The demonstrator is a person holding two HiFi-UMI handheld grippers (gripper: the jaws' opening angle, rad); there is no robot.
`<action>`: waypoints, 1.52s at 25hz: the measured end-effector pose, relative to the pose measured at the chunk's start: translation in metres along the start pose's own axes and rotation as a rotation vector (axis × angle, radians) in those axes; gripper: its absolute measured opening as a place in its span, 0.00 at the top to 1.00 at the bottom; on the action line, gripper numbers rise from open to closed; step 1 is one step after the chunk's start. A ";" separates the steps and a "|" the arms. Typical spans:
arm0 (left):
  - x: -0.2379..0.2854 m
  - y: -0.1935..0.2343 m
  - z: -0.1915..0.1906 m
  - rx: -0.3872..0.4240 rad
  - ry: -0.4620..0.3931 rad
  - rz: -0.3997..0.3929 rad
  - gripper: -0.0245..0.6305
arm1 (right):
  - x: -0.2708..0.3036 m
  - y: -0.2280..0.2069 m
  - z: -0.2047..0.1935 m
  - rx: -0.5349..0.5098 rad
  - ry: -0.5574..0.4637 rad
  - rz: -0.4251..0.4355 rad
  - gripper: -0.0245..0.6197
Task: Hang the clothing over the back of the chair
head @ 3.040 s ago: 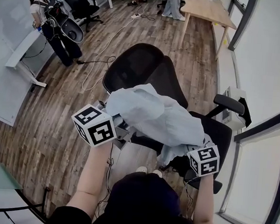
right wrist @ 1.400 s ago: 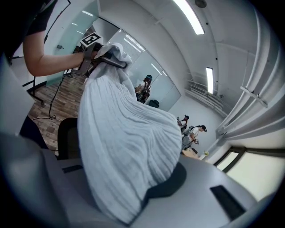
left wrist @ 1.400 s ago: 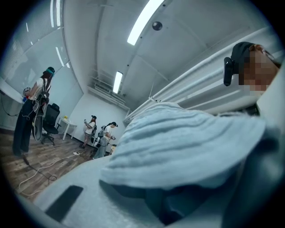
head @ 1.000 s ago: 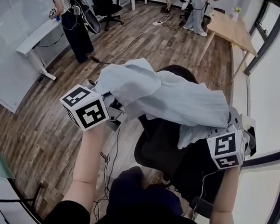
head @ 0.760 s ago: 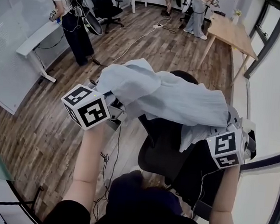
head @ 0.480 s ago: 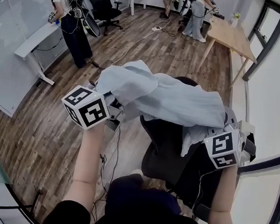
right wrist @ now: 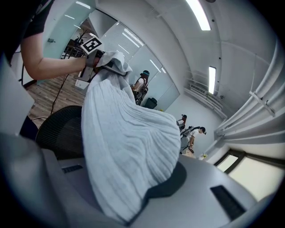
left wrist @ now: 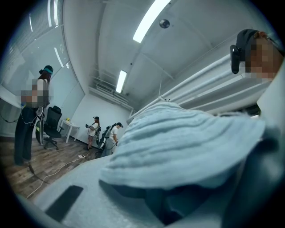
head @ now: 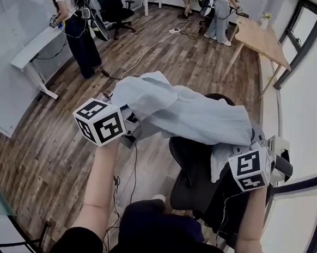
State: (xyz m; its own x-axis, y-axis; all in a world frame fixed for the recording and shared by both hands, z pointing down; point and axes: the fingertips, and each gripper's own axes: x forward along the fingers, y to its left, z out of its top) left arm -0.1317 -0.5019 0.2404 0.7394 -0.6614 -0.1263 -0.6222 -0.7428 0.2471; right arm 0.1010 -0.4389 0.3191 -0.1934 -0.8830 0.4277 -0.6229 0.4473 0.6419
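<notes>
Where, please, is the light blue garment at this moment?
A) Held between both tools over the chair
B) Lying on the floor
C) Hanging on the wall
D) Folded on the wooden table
A: the garment spans from the left tool to the right tool, both shut on it, over the chair.

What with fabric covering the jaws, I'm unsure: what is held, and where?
A light blue garment, spread above the chair: the left gripper pinches one bunched end, the right gripper the opposite end.
</notes>
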 end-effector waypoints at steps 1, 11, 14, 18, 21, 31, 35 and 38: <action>0.001 0.005 -0.002 -0.004 0.006 -0.002 0.93 | 0.003 0.001 0.002 -0.003 0.003 -0.002 0.90; 0.015 0.057 -0.043 -0.080 0.086 0.001 0.93 | 0.029 0.008 0.004 0.020 0.062 -0.013 0.90; 0.020 0.066 -0.062 -0.113 0.115 0.002 0.93 | 0.033 0.008 0.003 0.007 0.075 -0.017 0.90; 0.024 0.078 -0.095 -0.127 0.174 0.028 0.93 | 0.038 0.010 -0.002 0.001 0.097 -0.015 0.89; 0.023 0.084 -0.117 -0.145 0.215 0.033 0.93 | 0.041 0.013 -0.004 -0.008 0.116 -0.015 0.89; 0.024 0.082 -0.183 -0.149 0.346 0.018 0.93 | 0.038 0.033 -0.022 -0.014 0.158 0.037 0.89; 0.024 0.081 -0.209 -0.153 0.395 0.014 0.93 | 0.036 0.044 -0.027 -0.005 0.165 0.070 0.89; 0.024 0.078 -0.233 -0.168 0.438 0.020 0.93 | 0.033 0.053 -0.030 0.000 0.165 0.089 0.88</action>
State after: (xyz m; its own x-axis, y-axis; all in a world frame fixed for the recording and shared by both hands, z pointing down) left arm -0.1026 -0.5519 0.4803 0.7892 -0.5421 0.2887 -0.6138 -0.6792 0.4024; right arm 0.0838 -0.4402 0.3863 -0.1209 -0.8044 0.5816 -0.6085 0.5230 0.5968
